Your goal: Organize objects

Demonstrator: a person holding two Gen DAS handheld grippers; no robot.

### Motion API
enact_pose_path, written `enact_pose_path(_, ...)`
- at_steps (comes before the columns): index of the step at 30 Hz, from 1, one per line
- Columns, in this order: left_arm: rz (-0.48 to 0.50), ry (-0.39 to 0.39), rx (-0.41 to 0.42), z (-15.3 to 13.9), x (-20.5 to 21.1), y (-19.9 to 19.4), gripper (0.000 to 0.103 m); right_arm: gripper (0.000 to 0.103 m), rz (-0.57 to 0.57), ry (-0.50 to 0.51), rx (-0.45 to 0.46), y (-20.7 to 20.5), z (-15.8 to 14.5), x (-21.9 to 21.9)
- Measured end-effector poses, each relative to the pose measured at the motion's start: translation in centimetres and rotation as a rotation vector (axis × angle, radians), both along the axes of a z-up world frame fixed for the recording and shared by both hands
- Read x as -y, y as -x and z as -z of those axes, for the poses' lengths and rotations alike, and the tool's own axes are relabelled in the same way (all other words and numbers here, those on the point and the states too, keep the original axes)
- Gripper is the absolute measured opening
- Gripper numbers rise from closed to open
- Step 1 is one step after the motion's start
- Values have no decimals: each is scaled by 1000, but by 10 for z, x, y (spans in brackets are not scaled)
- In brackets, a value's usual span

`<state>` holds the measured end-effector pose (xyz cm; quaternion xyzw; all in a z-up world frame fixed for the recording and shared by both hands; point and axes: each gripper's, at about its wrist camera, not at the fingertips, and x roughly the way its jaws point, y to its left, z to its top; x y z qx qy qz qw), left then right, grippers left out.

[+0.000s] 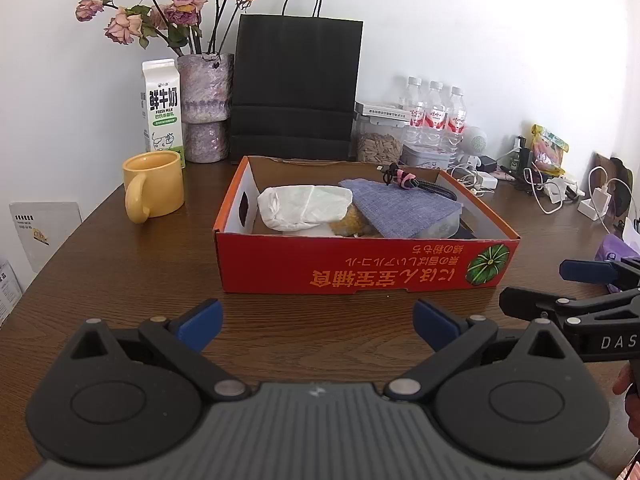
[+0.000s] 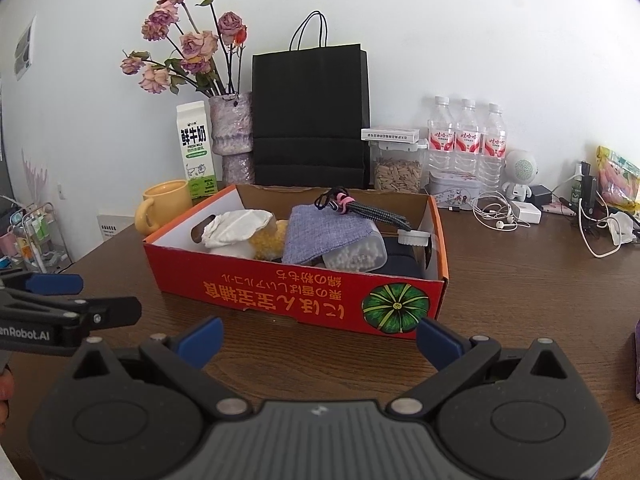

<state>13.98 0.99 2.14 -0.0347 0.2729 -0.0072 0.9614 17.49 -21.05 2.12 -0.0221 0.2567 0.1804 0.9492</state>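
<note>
Red cardboard box (image 1: 360, 268) sits mid-counter (image 1: 120, 280), straight ahead of both tongs and just beyond their tips, its long side running left to right across them. Left tongs (image 1: 316, 320) face its middle; right tongs (image 2: 318, 338) face its near right corner, roughly as close. Both hover low, level, spread wide and empty, side by side.

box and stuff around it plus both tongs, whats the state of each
box: open-topped, full of items
cloth pouch: lying on top of the pile
yellow mug: upright, outside box
milk carton: upright, closed
black bag: standing by the wall
left tongs: open, empty
right tongs: open, empty
</note>
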Motion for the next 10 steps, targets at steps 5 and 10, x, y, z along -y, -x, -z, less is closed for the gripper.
enact_pose_path(5, -3, -9, -1, -1, 2, -1, 103, 103, 0, 0, 0, 0, 0, 0)
enact_pose_path(10, -7, -13, 16, -1, 3, 2, 103, 103, -1, 0, -1, 0, 1, 0)
